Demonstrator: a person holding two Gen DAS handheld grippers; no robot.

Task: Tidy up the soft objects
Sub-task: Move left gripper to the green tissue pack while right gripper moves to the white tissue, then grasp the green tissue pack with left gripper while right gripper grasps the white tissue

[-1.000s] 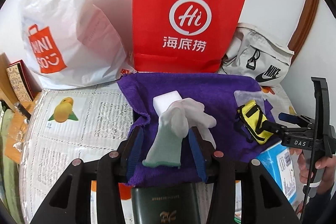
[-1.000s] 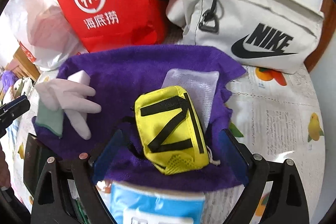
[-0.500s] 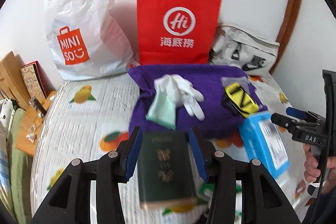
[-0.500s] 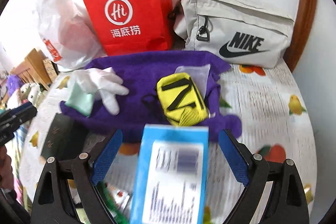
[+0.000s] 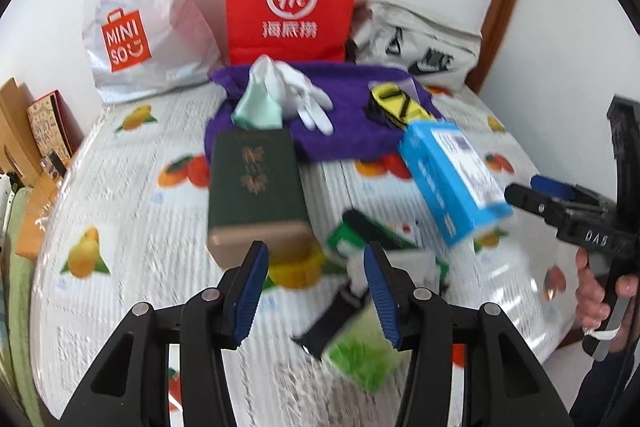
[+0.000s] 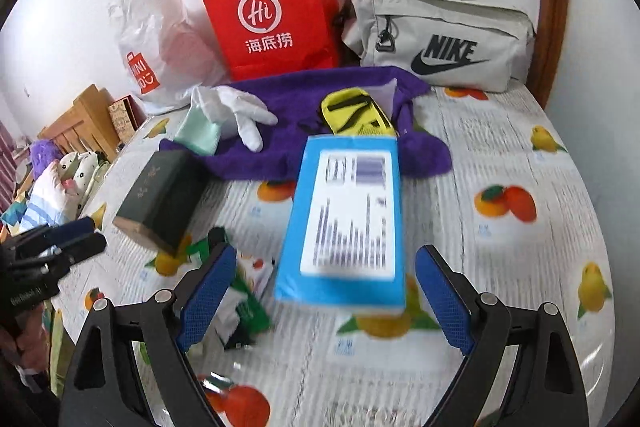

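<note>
Both claws have drawn back from the purple towel (image 5: 352, 143) since a second ago, leaving the white glove (image 5: 288, 87) and yellow pouch (image 5: 396, 105) lying on it at the upper centre of the frame. Left claw (image 5: 316, 303) hangs released and empty at lower centre, over the fruit-print tabletop (image 5: 132, 239), with a green book (image 5: 252, 183) just ahead of it. Right claw (image 6: 320, 301) is likewise spread wide and grasps nothing; a blue box (image 6: 348, 223) lies between its blue pads (image 6: 204, 291). Glove and pouch sit apart on the towel, glove to the left. Behind them stand a red bag (image 6: 268, 15), a white plastic bag (image 5: 140, 27) and a grey Nike bag (image 6: 440, 35) along the wall.
</note>
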